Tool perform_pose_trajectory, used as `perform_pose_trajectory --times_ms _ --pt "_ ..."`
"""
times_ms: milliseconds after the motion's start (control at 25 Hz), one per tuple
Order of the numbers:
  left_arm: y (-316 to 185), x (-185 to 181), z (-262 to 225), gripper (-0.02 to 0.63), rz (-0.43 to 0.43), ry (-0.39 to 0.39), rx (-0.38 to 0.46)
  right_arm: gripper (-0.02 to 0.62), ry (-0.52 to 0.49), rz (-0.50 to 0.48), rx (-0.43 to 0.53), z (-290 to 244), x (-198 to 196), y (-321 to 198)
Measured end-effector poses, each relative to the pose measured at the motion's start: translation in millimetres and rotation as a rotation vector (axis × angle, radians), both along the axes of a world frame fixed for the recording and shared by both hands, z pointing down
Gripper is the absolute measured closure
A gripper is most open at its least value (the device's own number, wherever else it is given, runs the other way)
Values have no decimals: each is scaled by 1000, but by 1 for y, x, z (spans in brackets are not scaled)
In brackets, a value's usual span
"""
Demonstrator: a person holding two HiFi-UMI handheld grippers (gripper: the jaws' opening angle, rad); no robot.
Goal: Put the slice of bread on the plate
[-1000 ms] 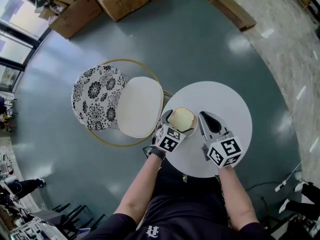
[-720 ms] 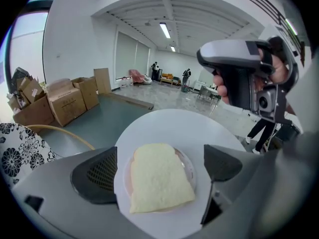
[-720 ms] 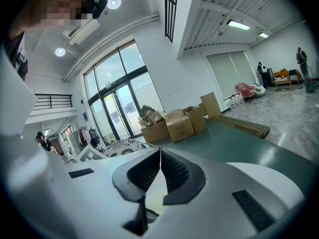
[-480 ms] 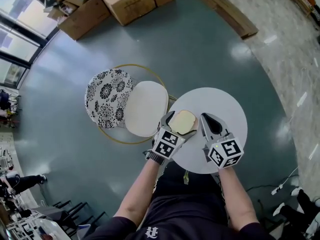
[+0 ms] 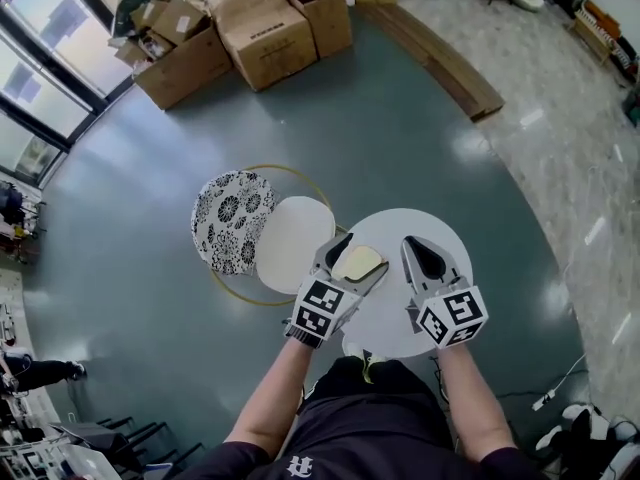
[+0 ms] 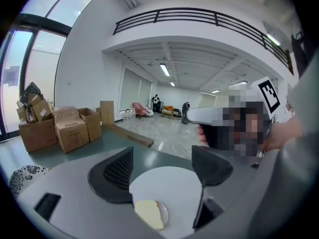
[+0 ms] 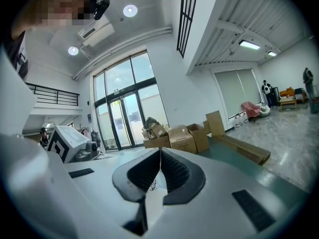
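Observation:
A pale slice of bread (image 5: 360, 262) lies on a small plate (image 6: 164, 213) near the left edge of the round white table (image 5: 440, 228). My left gripper (image 5: 350, 265) hangs high above it, its jaws apart and closing with nothing between them; the bread (image 6: 148, 214) shows far below through the gap in the left gripper view (image 6: 163, 166). My right gripper (image 5: 427, 253) is lifted beside it over the table, its jaws together at the tips (image 7: 160, 151) and holding nothing.
Left of the table stands a chair with a white seat (image 5: 292, 243) and a floral backrest (image 5: 232, 218). Cardboard boxes (image 5: 250, 23) and a long wooden board (image 5: 440, 58) lie on the green floor further off.
Both grippers have risen well above the table, which now looks smaller. The left jaws have narrowed a little. The bread stays on the plate.

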State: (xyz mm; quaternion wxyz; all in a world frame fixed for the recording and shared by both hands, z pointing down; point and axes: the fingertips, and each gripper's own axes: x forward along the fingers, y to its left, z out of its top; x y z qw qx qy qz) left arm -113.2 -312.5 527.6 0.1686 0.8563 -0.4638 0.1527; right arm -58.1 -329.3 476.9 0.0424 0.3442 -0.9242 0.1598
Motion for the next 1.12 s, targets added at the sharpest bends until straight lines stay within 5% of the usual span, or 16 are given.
perform_pose_trajectory --times_ms 160,480,1120 --pt "6 5 -49 309 -49 36 67 588 -8 -13 41 -36 6 10" --pt "20 3 -104 590 -186 69 172 588 -33 -62 91 -75 2 31" --pt "41 12 -166 600 -261 84 281 589 -39 -130 163 -115 4 53"
